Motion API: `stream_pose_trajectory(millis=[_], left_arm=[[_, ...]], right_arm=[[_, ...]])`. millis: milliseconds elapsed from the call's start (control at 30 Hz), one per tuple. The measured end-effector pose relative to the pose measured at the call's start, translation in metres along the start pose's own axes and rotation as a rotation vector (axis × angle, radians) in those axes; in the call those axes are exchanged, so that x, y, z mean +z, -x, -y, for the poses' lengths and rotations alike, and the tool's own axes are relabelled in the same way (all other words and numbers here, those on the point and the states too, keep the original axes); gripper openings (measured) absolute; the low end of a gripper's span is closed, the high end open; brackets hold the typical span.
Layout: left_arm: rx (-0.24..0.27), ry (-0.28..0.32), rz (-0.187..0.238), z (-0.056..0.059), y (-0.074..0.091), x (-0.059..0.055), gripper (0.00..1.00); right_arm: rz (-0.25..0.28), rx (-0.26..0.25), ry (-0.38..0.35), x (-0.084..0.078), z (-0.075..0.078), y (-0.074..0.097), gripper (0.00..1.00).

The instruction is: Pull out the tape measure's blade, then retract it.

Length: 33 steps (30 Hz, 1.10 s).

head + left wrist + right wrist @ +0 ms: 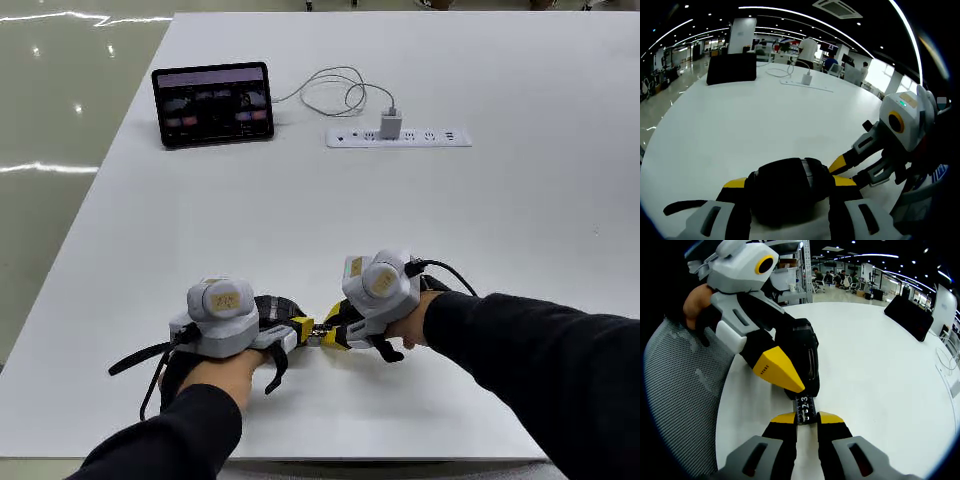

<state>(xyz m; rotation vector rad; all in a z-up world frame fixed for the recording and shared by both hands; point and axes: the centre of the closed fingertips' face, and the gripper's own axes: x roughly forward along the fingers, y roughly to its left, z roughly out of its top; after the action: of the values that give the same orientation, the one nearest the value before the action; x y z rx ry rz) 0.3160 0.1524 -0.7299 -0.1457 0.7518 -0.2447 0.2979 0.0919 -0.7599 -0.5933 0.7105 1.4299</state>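
Observation:
The black tape measure lies near the table's front edge, and my left gripper is shut on its case. In the left gripper view the case sits between the yellow-tipped jaws of my left gripper. My right gripper is shut on the blade, of which a short length printed with black numbers shows out of the case. In the head view the right gripper stands just right of the case, tip to tip with the left one.
A dark tablet stands at the back left of the white table. A white power strip with a plugged charger and a coiled cable lies at the back centre. The table's front edge runs just below the hands.

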Motion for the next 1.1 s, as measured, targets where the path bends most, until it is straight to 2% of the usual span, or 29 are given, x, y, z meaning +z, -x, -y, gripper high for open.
stream_pose_trajectory(millis=[900, 1100], left_arm=[[-0.002, 0.007, 0.002, 0.000, 0.001, 0.000, 0.59], [-0.004, 0.006, 0.001, 0.000, 0.001, 0.000, 0.59]], right_arm=[[0.018, 0.003, -0.013, 0.011, -0.002, -0.012, 0.11], [0.018, 0.019, -0.006, 0.012, -0.002, -0.013, 0.11]])
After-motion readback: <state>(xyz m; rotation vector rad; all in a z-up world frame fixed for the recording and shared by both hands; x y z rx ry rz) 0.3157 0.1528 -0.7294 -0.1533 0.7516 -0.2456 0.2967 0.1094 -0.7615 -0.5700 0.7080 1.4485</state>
